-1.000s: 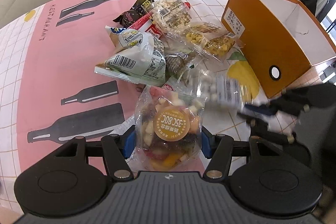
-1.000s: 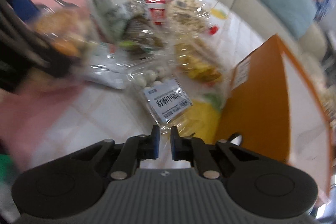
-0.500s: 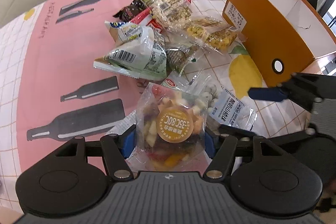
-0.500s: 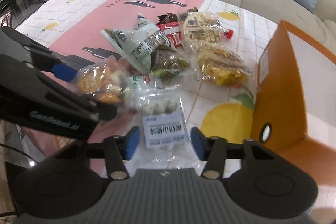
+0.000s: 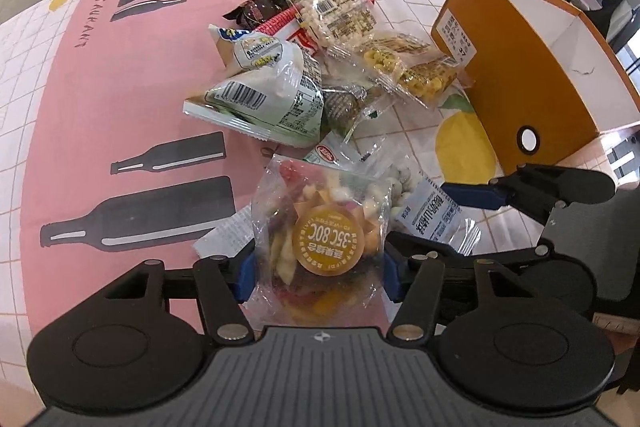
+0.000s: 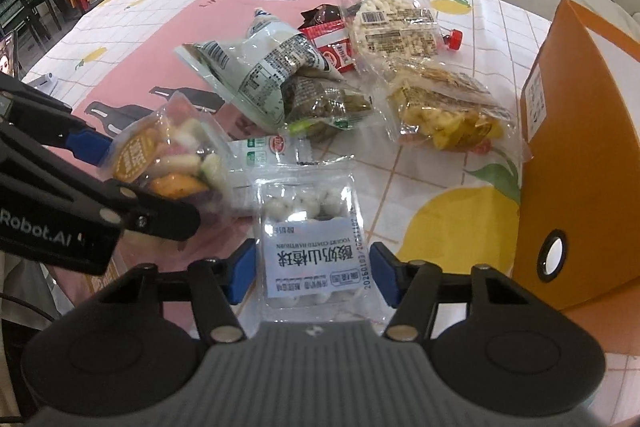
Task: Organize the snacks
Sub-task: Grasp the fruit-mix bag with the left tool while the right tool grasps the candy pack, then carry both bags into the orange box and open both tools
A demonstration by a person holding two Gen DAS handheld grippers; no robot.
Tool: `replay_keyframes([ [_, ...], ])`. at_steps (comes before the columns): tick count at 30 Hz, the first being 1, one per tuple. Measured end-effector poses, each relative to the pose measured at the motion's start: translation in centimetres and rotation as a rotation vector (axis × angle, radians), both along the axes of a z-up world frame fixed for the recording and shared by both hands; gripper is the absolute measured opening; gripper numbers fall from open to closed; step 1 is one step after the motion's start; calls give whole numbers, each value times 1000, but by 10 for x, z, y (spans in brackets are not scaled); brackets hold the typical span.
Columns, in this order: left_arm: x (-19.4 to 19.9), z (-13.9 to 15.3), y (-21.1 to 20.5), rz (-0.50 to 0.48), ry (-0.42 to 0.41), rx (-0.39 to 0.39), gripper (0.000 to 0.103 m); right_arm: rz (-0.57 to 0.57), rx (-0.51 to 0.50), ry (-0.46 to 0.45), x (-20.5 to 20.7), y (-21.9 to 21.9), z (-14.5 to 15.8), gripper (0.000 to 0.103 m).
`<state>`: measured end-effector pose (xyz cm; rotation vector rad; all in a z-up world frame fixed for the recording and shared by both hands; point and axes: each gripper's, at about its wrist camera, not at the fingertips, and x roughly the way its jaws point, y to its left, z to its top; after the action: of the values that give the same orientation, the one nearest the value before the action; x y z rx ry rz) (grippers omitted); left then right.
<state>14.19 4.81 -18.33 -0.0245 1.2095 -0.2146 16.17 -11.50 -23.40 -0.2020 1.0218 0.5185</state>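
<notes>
A clear bag of mixed dried fruit (image 5: 320, 235) with a round orange label sits between the blue pads of my left gripper (image 5: 316, 277), whose jaws are closing and press on its sides. The same bag (image 6: 168, 163) shows at the left of the right wrist view. A packet of white yogurt-coated balls (image 6: 312, 251) lies flat on the tablecloth between the jaws of my right gripper (image 6: 312, 269); they are closing, with the pads just at the packet's edges. An open orange box (image 6: 580, 147) stands to the right.
A pile of several snack packs lies further back: a white-green bag (image 5: 272, 95), a puffed-grain pack (image 5: 336, 11), a yellow snack pack (image 6: 444, 111), a red-white packet (image 6: 332, 43). A pink-and-white tablecloth (image 5: 120, 87) covers the table; a sofa runs behind it.
The right gripper went from shut to open wide and came in over the yogurt-ball packet, now between its jaws. The left gripper stayed in place around the fruit bag.
</notes>
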Motion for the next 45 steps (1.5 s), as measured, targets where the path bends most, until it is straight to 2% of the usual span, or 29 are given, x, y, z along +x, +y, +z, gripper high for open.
replay_keyframes([
  [8,-5,29,4,72,-38,-32,66,-107,59,22,-7,-20,25,56],
  [11,-8,44,4,108,-52,-44,66,-149,95,-5,-14,-31,49,56],
  [17,-8,83,-9,121,-89,-96,66,-206,129,-65,-27,-56,103,56],
  [22,-1,117,-41,61,-122,-124,66,-265,158,-90,-27,-93,141,56],
  [27,16,145,-83,-18,-148,-162,66,-317,132,-100,-18,-131,169,56],
  [30,32,154,-112,-66,-132,-205,66,-355,120,-97,-10,-156,181,56],
  [34,63,147,-140,-87,-52,-290,66,-405,94,-77,3,-186,187,56],
  [41,113,107,-180,-72,84,-293,66,-508,94,42,33,-233,168,57],
  [45,127,90,-193,-51,119,-278,66,-502,91,66,51,-241,153,57],
])
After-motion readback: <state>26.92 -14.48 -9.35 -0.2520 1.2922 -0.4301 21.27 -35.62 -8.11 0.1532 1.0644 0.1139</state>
